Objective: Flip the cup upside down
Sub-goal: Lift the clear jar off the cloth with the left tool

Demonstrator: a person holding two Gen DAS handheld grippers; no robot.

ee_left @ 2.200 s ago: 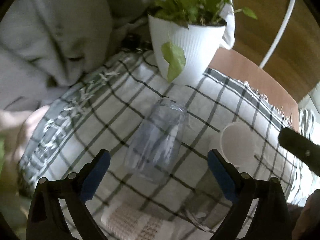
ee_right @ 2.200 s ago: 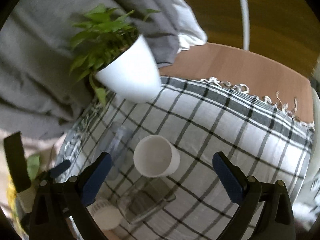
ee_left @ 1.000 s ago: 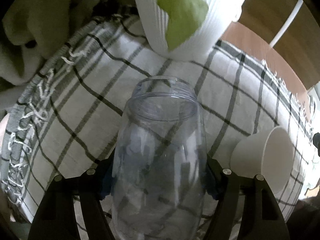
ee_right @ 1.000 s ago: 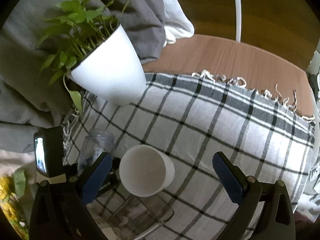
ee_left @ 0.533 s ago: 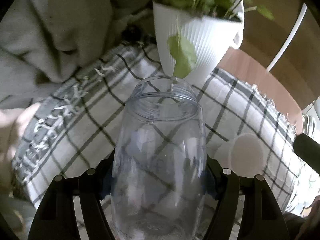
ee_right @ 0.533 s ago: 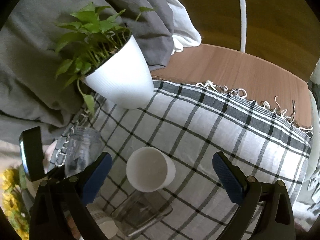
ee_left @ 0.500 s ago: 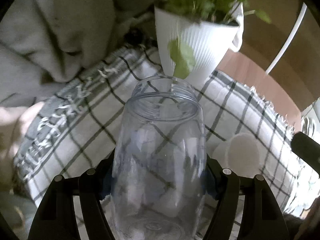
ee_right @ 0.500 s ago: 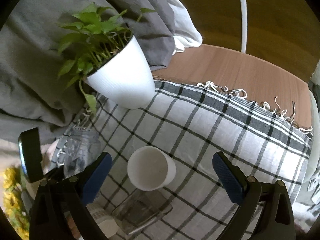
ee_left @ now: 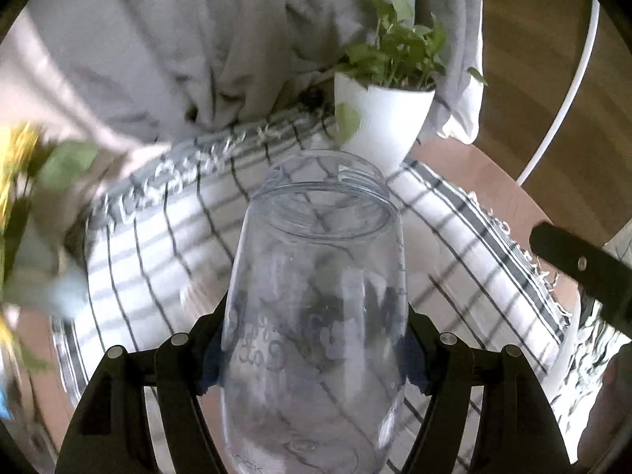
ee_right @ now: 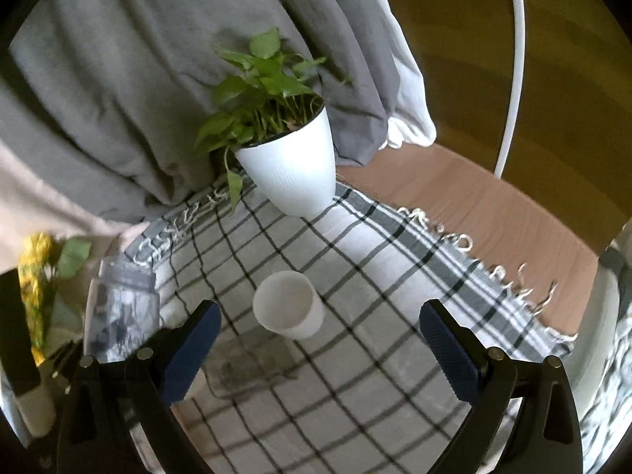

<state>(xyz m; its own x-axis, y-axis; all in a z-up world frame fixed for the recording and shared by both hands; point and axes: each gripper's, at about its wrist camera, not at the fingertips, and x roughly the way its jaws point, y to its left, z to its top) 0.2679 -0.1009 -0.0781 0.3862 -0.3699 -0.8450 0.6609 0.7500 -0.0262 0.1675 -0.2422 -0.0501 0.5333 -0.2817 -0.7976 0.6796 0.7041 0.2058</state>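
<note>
My left gripper (ee_left: 312, 351) is shut on a clear plastic cup (ee_left: 316, 316) with faint lettering. The cup is held above the checked cloth (ee_left: 177, 245), its open mouth pointing away from me and upward. The same cup shows at the left of the right wrist view (ee_right: 120, 312), beside the left gripper's body. My right gripper (ee_right: 316, 351) is open and empty, above the cloth. A white paper cup (ee_right: 290, 306) stands mouth up on the cloth between and beyond its fingers.
A white pot with a green plant (ee_right: 292, 170) stands at the far edge of the cloth, also in the left wrist view (ee_left: 381, 122). Grey fabric (ee_right: 118, 98) hangs behind. Yellow flowers (ee_right: 35, 276) are at left. Bare wooden table (ee_right: 493, 213) lies right.
The left gripper has lifted the clear cup higher and pulled back from the plant pot. The right gripper has also risen and drawn back from the white cup.
</note>
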